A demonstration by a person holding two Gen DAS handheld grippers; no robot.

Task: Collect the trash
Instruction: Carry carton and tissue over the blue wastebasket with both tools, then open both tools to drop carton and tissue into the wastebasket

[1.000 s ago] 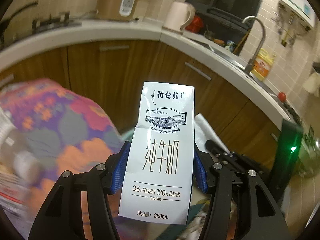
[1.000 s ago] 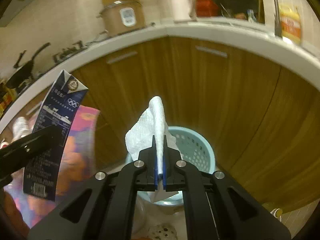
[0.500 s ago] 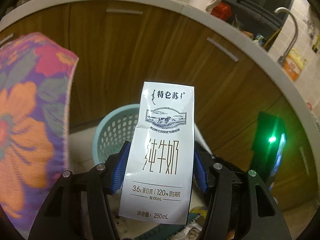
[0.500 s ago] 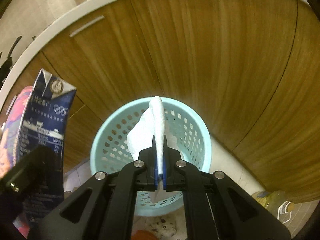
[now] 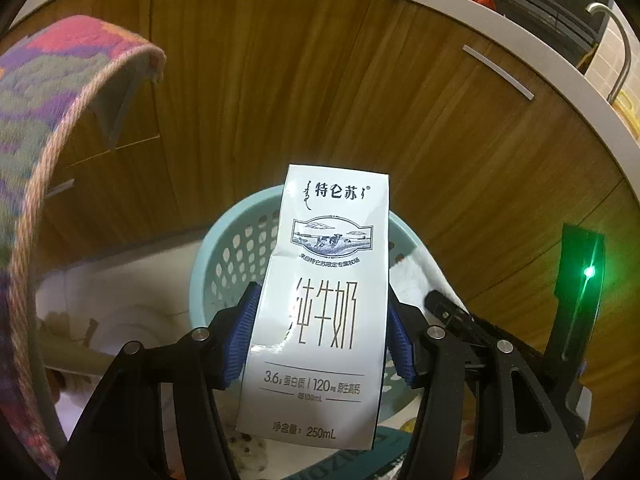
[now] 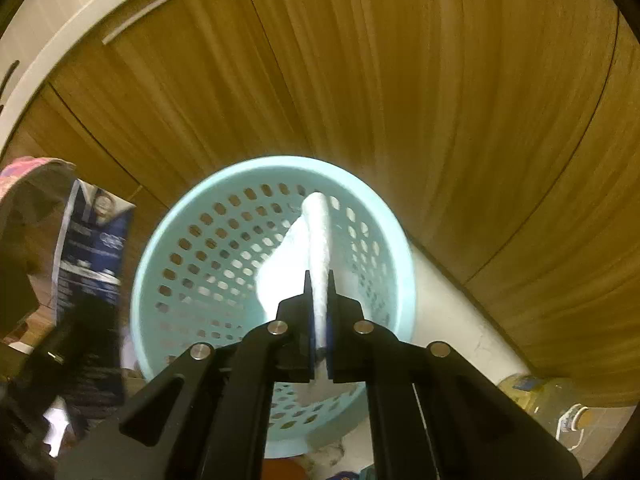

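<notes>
My left gripper [image 5: 320, 332] is shut on a white milk carton [image 5: 324, 248], its blue pads [image 5: 244, 336] pressing both sides, and the carton stands upright over a light blue perforated basket [image 5: 224, 248]. My right gripper [image 6: 319, 312] is shut on a crumpled white paper towel [image 6: 316, 236] that hangs over the mouth of the same basket [image 6: 192, 248]. In the right wrist view the carton's dark blue back [image 6: 92, 264] shows at the left, beside the basket. The white towel [image 5: 424, 280] and the right gripper's black frame show at the right of the left wrist view.
Wooden cabinet doors [image 6: 400, 80] with slim handles curve behind the basket under a white counter edge [image 5: 500, 28]. A flower-patterned cloth edge [image 5: 48, 128] fills the left. A yellowish bottle [image 6: 532, 392] lies on the pale floor at lower right.
Both grippers have sunk toward the basket, which now looks larger and sits right under the carton and the towel. The counter has slid up out of view. Both grips are unchanged.
</notes>
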